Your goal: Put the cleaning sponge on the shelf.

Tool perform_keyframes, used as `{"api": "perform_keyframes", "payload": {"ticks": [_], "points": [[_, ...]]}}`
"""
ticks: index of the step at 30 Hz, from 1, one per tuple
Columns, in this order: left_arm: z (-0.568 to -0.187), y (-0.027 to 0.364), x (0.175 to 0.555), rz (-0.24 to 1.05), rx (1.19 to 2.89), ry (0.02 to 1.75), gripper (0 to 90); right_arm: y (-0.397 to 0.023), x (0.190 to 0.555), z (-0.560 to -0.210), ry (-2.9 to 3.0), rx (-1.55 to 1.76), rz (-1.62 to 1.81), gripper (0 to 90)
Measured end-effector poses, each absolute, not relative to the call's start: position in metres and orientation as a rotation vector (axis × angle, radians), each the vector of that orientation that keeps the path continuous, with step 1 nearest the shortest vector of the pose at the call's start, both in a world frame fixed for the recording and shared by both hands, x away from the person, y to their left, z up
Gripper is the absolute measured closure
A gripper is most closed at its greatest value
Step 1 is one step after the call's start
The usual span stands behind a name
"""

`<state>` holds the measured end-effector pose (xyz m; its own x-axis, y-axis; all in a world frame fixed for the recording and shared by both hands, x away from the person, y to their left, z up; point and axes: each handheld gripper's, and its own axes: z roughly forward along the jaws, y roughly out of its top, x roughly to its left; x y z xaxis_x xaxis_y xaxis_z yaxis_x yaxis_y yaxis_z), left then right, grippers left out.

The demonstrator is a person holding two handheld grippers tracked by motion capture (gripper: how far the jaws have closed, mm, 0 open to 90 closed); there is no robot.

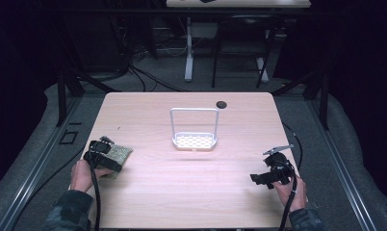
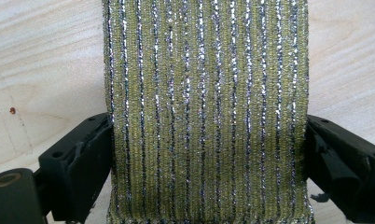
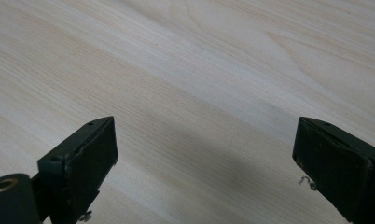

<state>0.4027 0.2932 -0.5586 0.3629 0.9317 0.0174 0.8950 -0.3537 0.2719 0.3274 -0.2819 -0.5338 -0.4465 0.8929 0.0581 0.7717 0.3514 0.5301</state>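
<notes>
A yellow-green scouring sponge with silver glitter stripes lies on the wooden table at the left. My left gripper is open, with one jaw on each side of the sponge. The sponge spans the whole gap and its edges touch both pads in the left gripper view, where the gripper looks along the stripes. My right gripper is held low over the table at the right, pointing left. It is open with only bare wood between its fingers.
A white perforated tray with a tall wire handle stands at the table's middle, behind both grippers. A small black round disc sits near the far edge. Cables trail from both grippers toward the near edge.
</notes>
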Motion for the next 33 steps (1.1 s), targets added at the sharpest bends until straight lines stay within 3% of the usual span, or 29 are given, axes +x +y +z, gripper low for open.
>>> {"api": "perform_keyframes", "payload": {"ticks": [33], "points": [[-0.539,0.277,0.39,0.3,2.407,1.526,9.6,-0.281,0.327,-0.534,2.382,1.5,0.724,6.3]]}}
